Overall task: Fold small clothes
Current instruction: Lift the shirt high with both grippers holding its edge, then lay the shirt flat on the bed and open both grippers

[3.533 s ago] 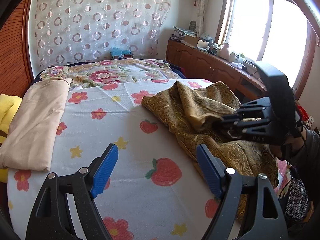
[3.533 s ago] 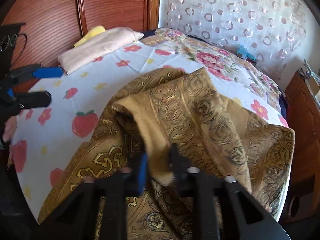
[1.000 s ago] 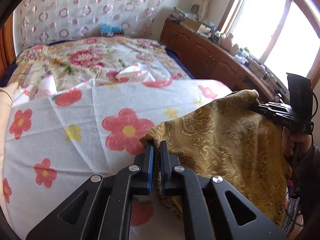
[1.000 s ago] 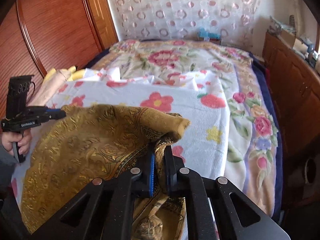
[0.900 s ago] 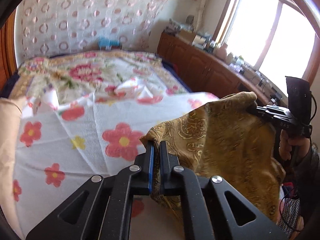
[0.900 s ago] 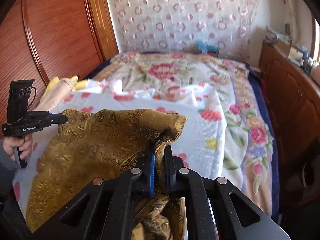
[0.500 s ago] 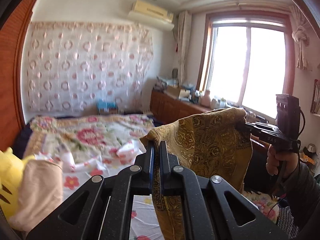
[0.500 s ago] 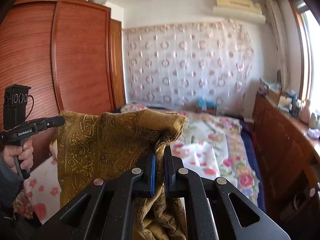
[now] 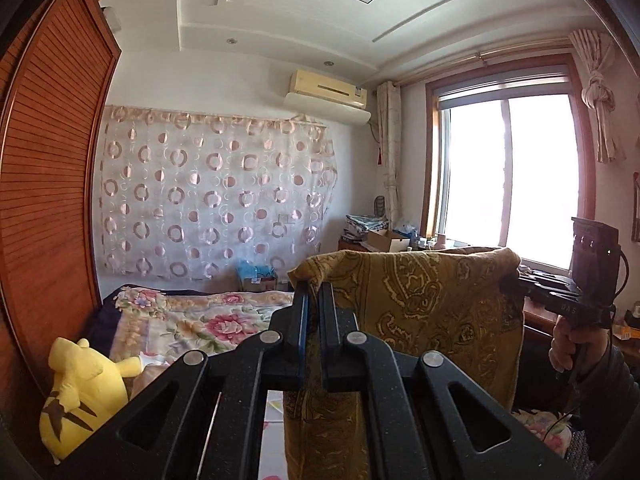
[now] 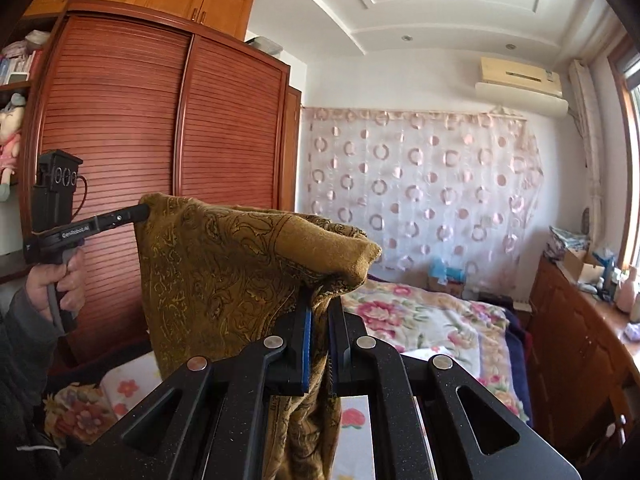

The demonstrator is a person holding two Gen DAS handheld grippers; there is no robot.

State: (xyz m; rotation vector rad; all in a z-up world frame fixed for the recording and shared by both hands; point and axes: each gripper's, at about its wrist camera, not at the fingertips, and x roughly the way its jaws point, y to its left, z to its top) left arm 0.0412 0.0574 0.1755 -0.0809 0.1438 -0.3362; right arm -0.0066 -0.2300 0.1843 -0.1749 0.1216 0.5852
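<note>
Above the bed [image 9: 192,320], the gold paisley cloth [image 9: 432,312] hangs full-length between the two grippers, its top edge drawn roughly level and its lower part dropping out of view; a second ago the same cloth lay slumped on the strawberry-print sheet with both corners already pinched, so the change is a lift, not a re-grasp.

Left gripper [image 9: 313,320]: jaws closed to a narrow slit on one top corner, fabric bunched over the fingertips; right gripper [image 10: 319,334]: closed likewise on the other top corner, cloth spilling down between its fingers. In the left wrist view the right gripper shows at the far corner [image 9: 520,280], held in a hand [image 9: 568,344]; in the right wrist view the left gripper sits at the opposite corner [image 10: 138,213].

Observations: top edge sags slightly in the middle; the surface shows soft vertical ripples, no visible twist. A yellow plush toy [image 9: 80,384] lies at the bed's left side, near the wardrobe [image 10: 160,160].

Judgement: task is at the spread-and-shake-out stage, no fold yet made; with the cloth hanging free and both corners secure, it looks ready to be laid flat on the bed for a first fold. Risk: thin, slippery-looking fabric could slide out of a corner pinch if swung hard.
</note>
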